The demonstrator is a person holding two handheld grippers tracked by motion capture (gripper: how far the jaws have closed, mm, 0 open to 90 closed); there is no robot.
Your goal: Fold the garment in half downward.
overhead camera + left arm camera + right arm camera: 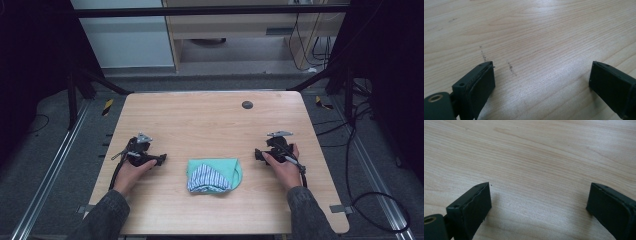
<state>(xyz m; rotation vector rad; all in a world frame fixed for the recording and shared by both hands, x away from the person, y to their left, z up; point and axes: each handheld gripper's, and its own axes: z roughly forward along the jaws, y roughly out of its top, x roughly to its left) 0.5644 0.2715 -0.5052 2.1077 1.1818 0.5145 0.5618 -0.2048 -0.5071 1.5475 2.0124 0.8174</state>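
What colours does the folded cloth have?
Mint green, with a blue-and-white striped part; the cloth shows best in the high view.

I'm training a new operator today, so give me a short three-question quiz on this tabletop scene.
1. True or false: the left claw is clamped on the folded cloth.
2. What lies between the two claws on the wooden table?
A. a folded teal and striped cloth
B. a metal bowl
C. a coiled rope
3. Fill in: the right claw's jaws stand ____ over bare wood.

Key: 1 false, it is open and apart from the cloth; 2 A; 3 open.
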